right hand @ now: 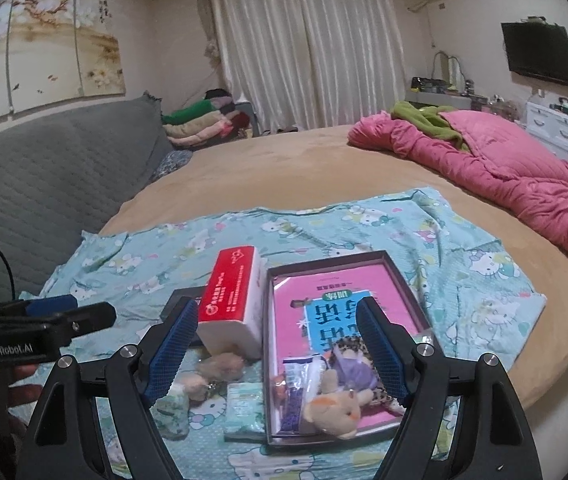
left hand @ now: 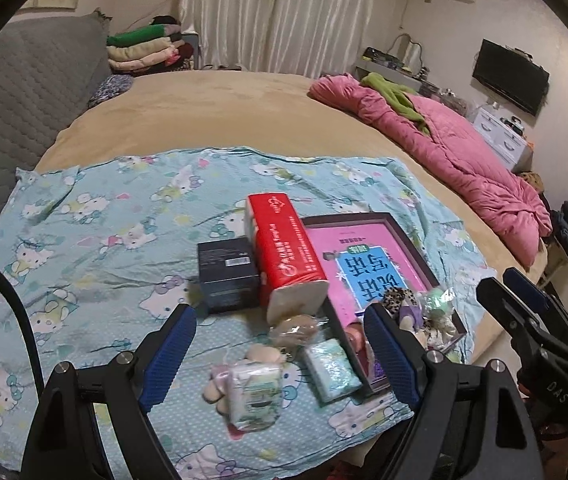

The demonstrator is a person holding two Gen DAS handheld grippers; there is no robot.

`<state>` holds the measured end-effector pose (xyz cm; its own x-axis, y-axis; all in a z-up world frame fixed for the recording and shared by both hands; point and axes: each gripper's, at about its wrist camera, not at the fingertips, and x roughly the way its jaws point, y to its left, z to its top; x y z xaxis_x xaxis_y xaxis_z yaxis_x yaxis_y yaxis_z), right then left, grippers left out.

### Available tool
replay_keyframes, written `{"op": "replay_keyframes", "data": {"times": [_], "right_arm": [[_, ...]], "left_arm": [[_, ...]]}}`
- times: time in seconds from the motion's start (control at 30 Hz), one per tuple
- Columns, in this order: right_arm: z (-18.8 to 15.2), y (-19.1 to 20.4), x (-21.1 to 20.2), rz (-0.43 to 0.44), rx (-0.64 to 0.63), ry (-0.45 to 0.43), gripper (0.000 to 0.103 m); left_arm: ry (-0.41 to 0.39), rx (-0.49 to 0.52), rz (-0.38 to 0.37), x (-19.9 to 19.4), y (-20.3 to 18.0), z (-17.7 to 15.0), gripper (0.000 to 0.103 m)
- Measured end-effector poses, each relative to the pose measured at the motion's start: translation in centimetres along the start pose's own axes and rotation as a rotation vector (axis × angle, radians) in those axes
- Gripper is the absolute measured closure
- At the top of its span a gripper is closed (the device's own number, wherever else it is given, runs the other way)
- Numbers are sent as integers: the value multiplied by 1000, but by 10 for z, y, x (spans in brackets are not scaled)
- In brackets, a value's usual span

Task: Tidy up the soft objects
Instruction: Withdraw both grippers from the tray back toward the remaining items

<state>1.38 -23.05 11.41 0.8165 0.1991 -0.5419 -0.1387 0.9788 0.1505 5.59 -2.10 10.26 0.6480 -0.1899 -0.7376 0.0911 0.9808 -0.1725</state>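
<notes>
Lying tan plush bear (right hand: 334, 410) in tray (right hand: 268, 320)

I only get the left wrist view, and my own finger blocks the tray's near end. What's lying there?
Observer: A tan plush bear, inside the tray at its near end.
Operator: Anything beside it?
Observer: A clear bag with purple bits inside, just left of the bear.
Operator: Is the right gripper free?
Observer: Yes. The right gripper hovers over that end with its jaws open and nothing between them.
</notes>
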Motion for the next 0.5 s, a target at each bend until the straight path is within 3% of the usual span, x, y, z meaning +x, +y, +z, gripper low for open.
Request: {"op": "replay_keyframes", "data": {"times": [0.5], "right_arm": [[-14,28,15,41,-77,53,21]], "left_arm": [[47,-39,25,7,34,-22,17]]}}
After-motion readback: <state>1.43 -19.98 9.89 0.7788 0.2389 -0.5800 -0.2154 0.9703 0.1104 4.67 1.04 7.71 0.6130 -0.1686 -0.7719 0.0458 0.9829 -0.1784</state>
